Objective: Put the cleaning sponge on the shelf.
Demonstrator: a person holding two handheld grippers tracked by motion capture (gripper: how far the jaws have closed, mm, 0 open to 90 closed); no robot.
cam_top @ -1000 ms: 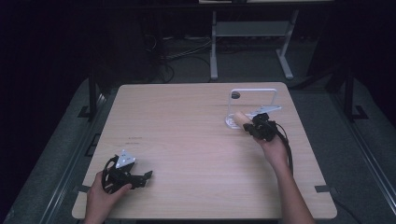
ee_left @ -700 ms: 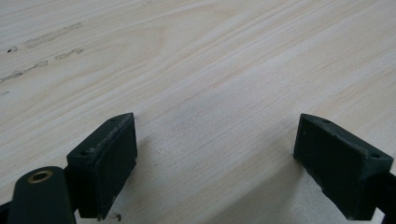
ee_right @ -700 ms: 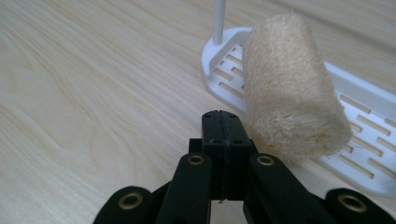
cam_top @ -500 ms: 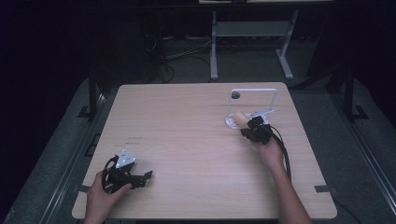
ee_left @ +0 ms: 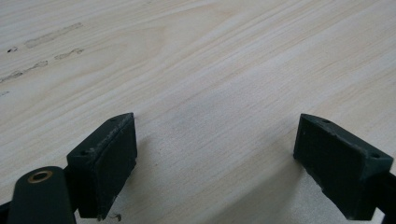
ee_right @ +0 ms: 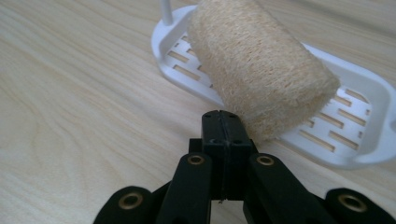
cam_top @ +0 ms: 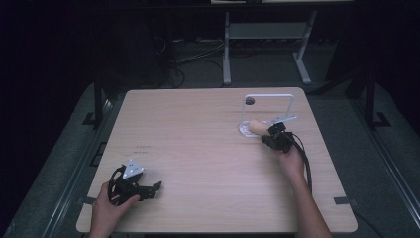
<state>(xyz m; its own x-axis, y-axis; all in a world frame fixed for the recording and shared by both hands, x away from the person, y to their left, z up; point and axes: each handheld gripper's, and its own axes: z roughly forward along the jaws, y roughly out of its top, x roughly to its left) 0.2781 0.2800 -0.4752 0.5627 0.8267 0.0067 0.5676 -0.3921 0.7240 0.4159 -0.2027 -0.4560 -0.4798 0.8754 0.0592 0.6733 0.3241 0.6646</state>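
Observation:
A tan loofah sponge (cam_top: 255,127) (ee_right: 257,65) hangs tilted over a white slotted soap tray (cam_top: 243,132) (ee_right: 173,70) at the table's far right. My right gripper (cam_top: 268,132) (ee_right: 224,119) has its jaws pressed together at the loofah's near lower edge and seems to pinch it there. At the near left, my left gripper (cam_top: 156,188) (ee_left: 215,158) rests low over the bare wood. Its jaws stand wide open with nothing between them.
A white bent-wire frame (cam_top: 270,96) rises from the tray's back. The light wooden table (cam_top: 198,134) has faint pencil marks left of its middle. Dark floor, cables and a white stand leg (cam_top: 227,54) lie beyond the far edge.
The right hand has sunk slightly and shifted a little left toward the tray, taking the loofah with it. The left hand and its gripper have stayed put.

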